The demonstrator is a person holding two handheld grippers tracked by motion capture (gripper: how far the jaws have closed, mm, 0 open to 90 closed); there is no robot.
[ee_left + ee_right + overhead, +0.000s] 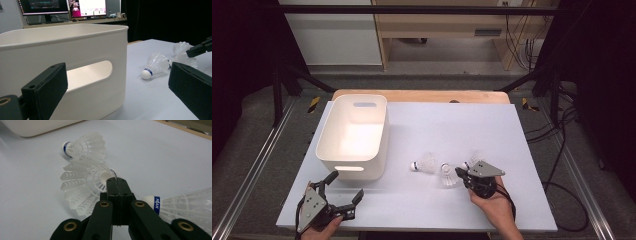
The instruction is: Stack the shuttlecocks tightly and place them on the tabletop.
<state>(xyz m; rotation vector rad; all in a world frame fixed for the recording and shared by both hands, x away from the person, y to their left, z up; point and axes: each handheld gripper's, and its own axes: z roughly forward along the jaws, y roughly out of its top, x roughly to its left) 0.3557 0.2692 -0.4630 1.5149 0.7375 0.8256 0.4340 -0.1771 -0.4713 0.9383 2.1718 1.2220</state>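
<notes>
Three white shuttlecocks lie on the white table mat to the right of a white bin (354,131): a left one (426,164), a middle one (447,175) and a right one (474,157). My right gripper (458,173) is low over the mat with its jaws shut. In the right gripper view its tip (116,181) sits right beside the middle shuttlecock (82,185), close to that one's cork, with the right shuttlecock (185,202) alongside and the left one (85,145) beyond. My left gripper (345,185) stands open near the bin's front corner, holding nothing.
The bin (62,50) is empty, has a handle slot in its near wall and rises just in front of my left gripper (117,85). A shuttlecock (153,66) lies to its right. The wooden table edge (422,95) runs behind the mat. Cables lie on the floor at right.
</notes>
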